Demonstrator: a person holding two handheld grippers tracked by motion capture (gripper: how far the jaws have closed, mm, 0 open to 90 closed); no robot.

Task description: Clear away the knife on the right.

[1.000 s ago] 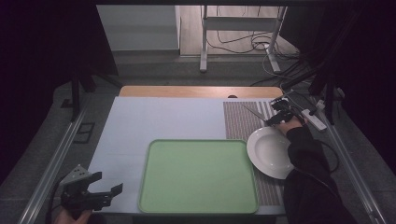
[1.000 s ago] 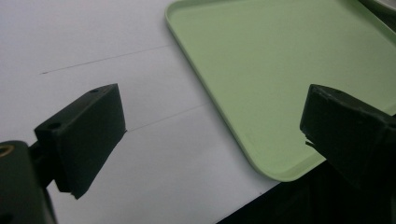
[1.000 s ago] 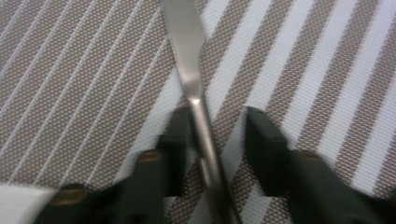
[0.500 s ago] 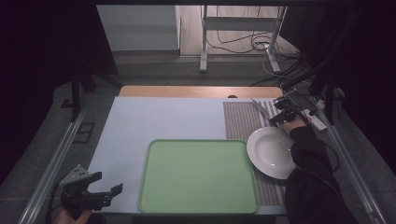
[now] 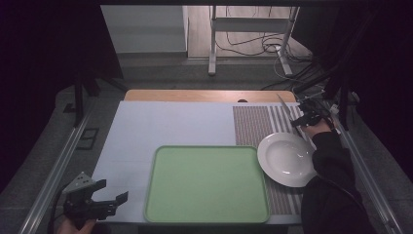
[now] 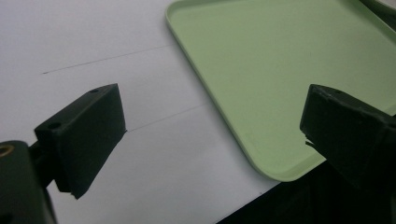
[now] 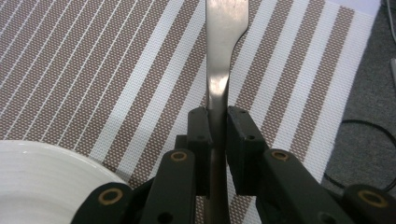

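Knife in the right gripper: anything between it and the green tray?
The white plate lies between them. The right gripper holds the knife over the striped placemat past the plate's far rim; the green tray is nearer, just left of the plate. Lifting over should clear it.

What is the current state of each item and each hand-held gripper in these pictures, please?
Left hand-held gripper: open, holding nothing, at the table's near left corner.
Right hand-held gripper: shut on the metal utensil.
Metal utensil: clamped by its handle, pointing away over the striped placemat.
White plate: empty, upright, on the striped placemat.
Green tray: empty, flat on the table.
Striped placemat: lying flat beneath the plate.
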